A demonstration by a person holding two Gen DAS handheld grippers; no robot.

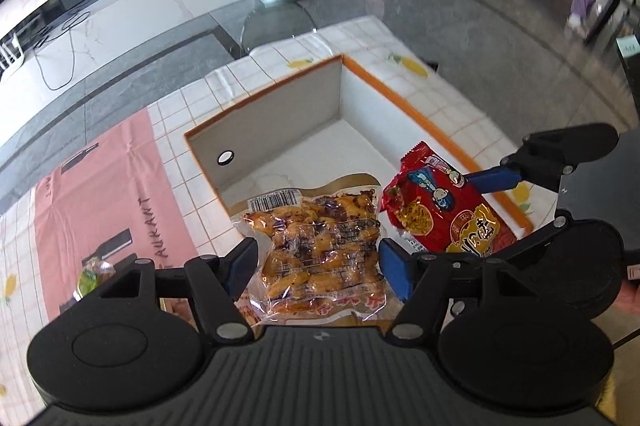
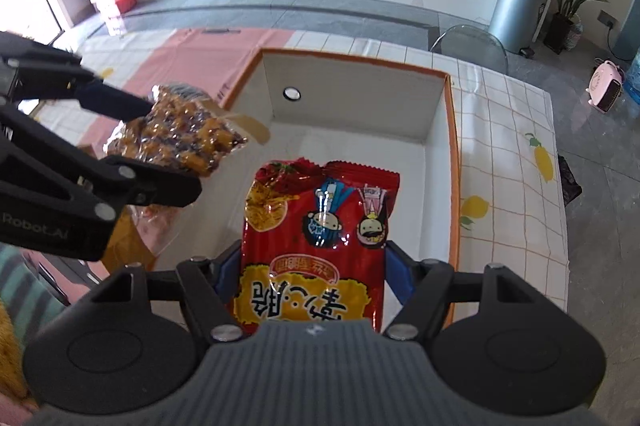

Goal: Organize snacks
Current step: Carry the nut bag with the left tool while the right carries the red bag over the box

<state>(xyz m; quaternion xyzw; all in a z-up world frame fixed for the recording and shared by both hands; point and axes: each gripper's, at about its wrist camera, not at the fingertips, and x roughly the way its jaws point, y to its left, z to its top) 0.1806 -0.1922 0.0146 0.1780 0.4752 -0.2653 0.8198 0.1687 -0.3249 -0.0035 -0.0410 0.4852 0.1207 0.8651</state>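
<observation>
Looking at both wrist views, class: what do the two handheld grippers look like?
The left gripper and right gripper match: matte black linkage arms with silver pivot pins, round black discs either side, a ribbed grey body and blue finger pads. White "Robot.AI" lettering marks the left one's side.

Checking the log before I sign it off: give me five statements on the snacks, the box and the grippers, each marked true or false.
1. The left gripper holds a clear pack of orange-brown snacks. True.
2. The right gripper holds a green packet. False: it holds a red packet with cartoon figures.
3. The orange-rimmed box already has snacks lying inside. False: its visible floor is bare.
4. Both packs hang over the box. True.
5. The box has a lid on. False: it is open at the top.
</observation>
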